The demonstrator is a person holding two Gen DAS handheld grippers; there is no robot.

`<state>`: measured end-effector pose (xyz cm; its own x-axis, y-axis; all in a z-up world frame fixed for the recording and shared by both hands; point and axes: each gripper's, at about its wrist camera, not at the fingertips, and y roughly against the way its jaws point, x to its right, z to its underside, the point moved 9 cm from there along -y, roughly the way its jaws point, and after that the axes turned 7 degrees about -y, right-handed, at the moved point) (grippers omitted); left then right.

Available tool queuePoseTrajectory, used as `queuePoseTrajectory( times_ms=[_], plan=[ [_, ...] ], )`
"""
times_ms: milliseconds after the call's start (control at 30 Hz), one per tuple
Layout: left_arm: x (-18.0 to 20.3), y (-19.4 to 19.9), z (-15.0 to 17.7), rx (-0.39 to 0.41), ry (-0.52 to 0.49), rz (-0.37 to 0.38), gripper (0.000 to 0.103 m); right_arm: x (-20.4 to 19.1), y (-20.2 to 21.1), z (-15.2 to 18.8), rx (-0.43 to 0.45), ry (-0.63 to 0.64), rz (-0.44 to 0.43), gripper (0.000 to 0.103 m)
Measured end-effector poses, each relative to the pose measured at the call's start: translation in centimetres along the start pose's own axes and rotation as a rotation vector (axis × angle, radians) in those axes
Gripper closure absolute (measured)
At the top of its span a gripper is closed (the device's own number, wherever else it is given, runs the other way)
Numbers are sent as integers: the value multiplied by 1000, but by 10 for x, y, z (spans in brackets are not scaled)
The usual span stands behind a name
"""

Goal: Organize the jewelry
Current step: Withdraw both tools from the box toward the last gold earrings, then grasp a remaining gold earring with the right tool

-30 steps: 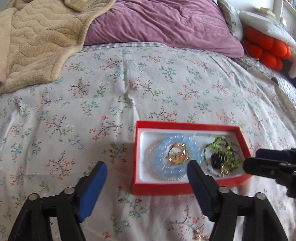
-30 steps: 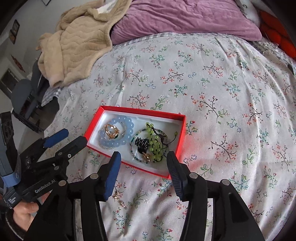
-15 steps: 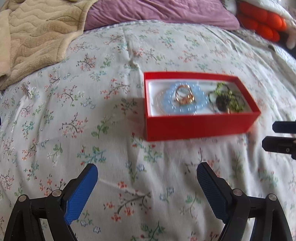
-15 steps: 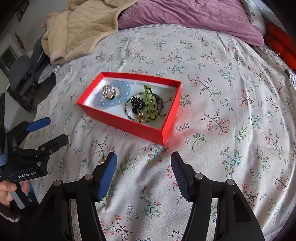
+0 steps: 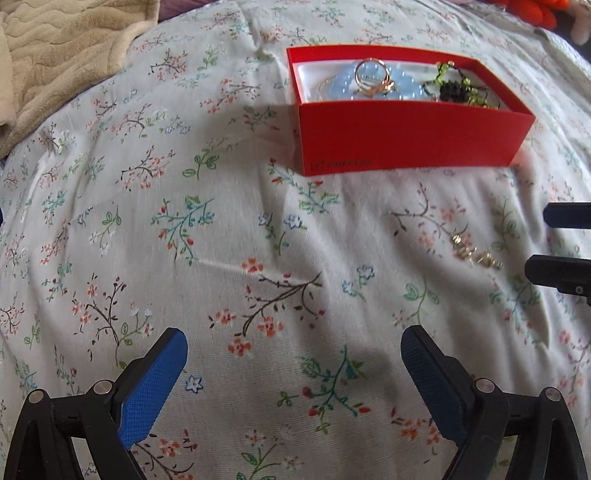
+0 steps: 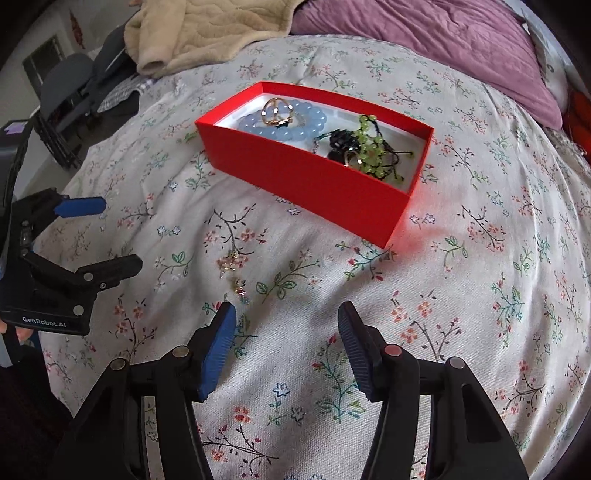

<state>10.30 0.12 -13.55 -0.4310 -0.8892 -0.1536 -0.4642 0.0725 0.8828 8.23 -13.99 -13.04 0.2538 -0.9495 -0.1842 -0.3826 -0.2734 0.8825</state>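
A red box (image 5: 406,136) (image 6: 314,181) sits on the floral bedspread. It holds a blue bead bracelet (image 5: 402,85) (image 6: 258,127), a gold ring (image 5: 371,77) (image 6: 275,110) and a green bead tangle (image 5: 469,92) (image 6: 369,151). Small gold pieces (image 5: 476,253) (image 6: 231,262) lie loose on the cover in front of the box. My left gripper (image 5: 291,339) (image 6: 107,236) hangs low over bare cover, its jaws wide and opening, nothing between them. My right gripper (image 6: 287,317) (image 5: 554,242) is just right of the gold pieces, jaws closing on nothing.
A beige blanket (image 5: 55,55) (image 6: 203,33) is heaped at the far left and a purple quilt (image 6: 424,40) lies at the back. Orange cushions (image 5: 528,7) are at the far right. The bed's left edge drops to dark chairs (image 6: 74,85).
Both grippers have drawn back from the box and sunk toward the cover. The left jaws have spread wider. The loose gold pieces now show in front of the box.
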Motion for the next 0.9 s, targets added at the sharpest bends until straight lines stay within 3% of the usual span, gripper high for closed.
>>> queuePoseTrajectory(
  times_ms=[333, 500, 900],
  plan=[
    [1, -3, 6, -26, -48, -5, 7, -39, -21, -1, -31, 134, -48, 76],
    [6, -1, 7, -23, -78, -1, 7, -42, -29, -2, -45, 142, -32, 78],
    [15, -1, 2, -25, -90, 14, 7, -31, -28, -5, -34, 120, -6, 100]
  ],
)
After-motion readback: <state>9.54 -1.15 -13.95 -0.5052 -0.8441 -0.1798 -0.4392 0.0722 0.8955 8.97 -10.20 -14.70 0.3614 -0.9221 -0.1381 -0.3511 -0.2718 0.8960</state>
